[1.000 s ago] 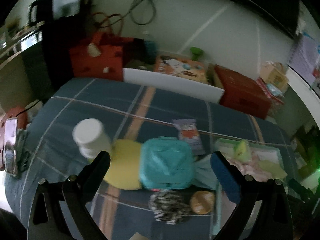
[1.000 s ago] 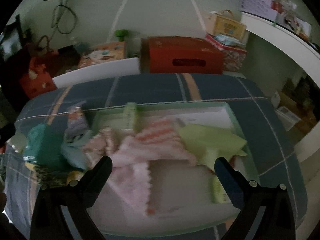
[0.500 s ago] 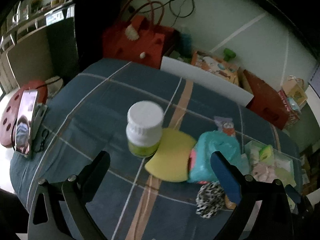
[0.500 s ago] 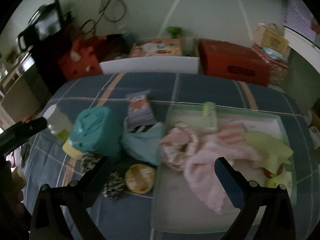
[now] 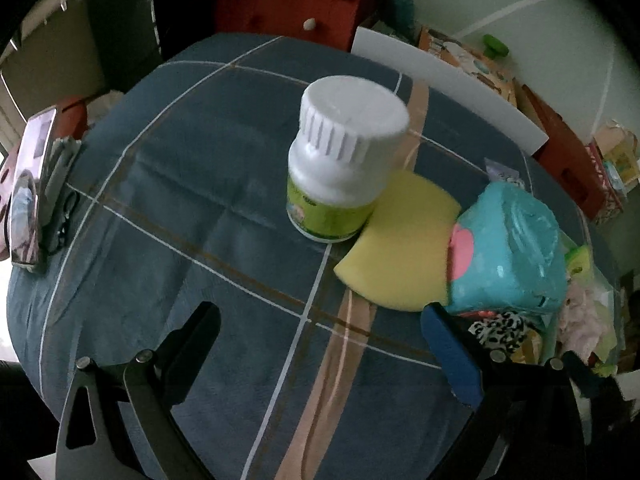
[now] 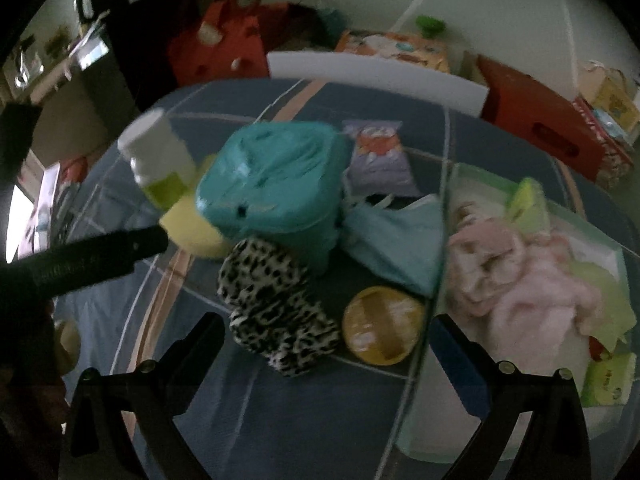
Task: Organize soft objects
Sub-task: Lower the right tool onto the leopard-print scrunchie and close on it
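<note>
No writing on any label here is legible.

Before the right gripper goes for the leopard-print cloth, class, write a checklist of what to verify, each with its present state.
1. Right gripper jaws open and empty: ok.
2. Leopard-print cloth ahead between the jaws: ok.
3. Cloth free of neighbours: not ok, it touches the teal pack.
4. Yellow round lid clear of the jaws' path: cannot tell, it lies close beside the cloth.
5. Tray has room: ok, though pink cloths fill part.
6. Left gripper out of the way: cannot tell.
</note>
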A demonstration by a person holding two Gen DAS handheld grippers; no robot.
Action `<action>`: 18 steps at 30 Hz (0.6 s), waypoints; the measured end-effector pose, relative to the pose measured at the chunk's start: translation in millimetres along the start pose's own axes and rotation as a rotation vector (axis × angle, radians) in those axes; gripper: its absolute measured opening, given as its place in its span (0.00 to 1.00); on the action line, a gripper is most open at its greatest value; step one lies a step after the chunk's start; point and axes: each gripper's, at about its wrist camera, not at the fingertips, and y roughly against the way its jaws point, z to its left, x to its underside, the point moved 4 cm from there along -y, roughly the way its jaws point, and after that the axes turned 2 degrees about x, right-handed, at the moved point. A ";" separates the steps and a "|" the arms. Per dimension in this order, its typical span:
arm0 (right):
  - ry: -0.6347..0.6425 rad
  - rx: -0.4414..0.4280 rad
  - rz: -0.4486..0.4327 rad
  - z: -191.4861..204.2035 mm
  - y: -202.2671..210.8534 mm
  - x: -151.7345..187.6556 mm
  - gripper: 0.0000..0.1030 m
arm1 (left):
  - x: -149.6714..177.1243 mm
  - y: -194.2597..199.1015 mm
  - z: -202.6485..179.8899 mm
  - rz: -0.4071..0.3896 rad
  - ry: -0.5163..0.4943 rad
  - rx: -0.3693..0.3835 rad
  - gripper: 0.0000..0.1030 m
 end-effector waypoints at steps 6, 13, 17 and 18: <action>0.029 -0.015 0.022 13.9 -15.1 3.2 1.00 | -3.9 -10.2 11.6 0.023 0.036 -0.008 0.97; 0.069 -0.006 -0.011 23.9 -21.7 -0.4 1.00 | -6.3 -10.4 17.7 0.022 0.063 0.000 0.97; 0.082 -0.018 -0.037 28.5 -23.6 -2.2 0.96 | -10.7 -11.5 19.7 0.024 0.064 0.006 0.97; 0.087 -0.018 -0.042 27.7 -23.8 -5.1 0.92 | -10.7 -11.4 20.3 0.026 0.064 0.008 0.97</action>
